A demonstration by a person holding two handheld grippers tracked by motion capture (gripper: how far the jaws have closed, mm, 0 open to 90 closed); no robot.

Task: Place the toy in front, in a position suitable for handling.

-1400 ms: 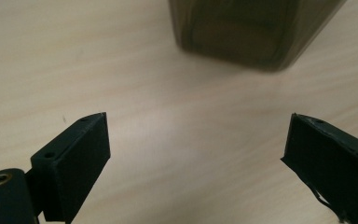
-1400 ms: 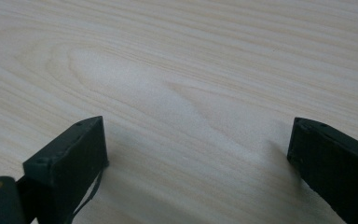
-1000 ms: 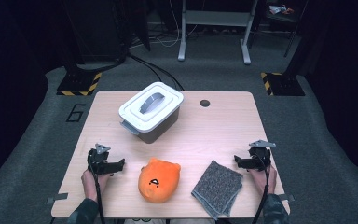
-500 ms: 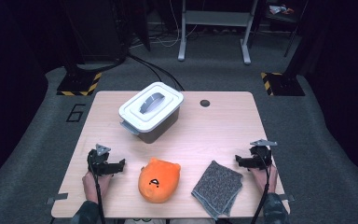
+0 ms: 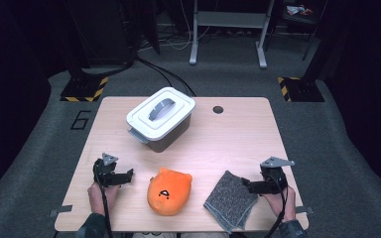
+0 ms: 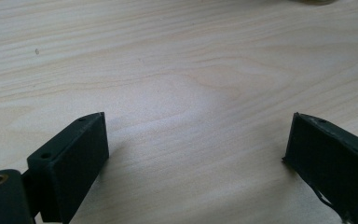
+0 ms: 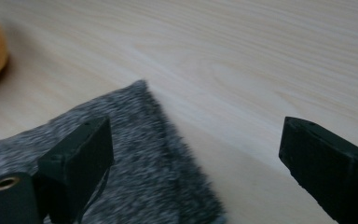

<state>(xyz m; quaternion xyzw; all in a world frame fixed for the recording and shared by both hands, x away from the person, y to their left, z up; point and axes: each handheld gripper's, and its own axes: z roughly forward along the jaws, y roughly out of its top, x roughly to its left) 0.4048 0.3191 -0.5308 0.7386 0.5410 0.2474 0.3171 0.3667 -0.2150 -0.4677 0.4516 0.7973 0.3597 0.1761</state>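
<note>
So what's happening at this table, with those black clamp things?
A person sits at a wooden table, a two-jaw gripper in each hand. The right gripper is at the edge of a grey cloth; its jaws have just been closing a little but stand wide, one over the cloth's edge, gripping nothing. The left gripper is open over bare wood. An orange plush toy lies between them, and a lidded white box sits farther back, untouched.
</note>
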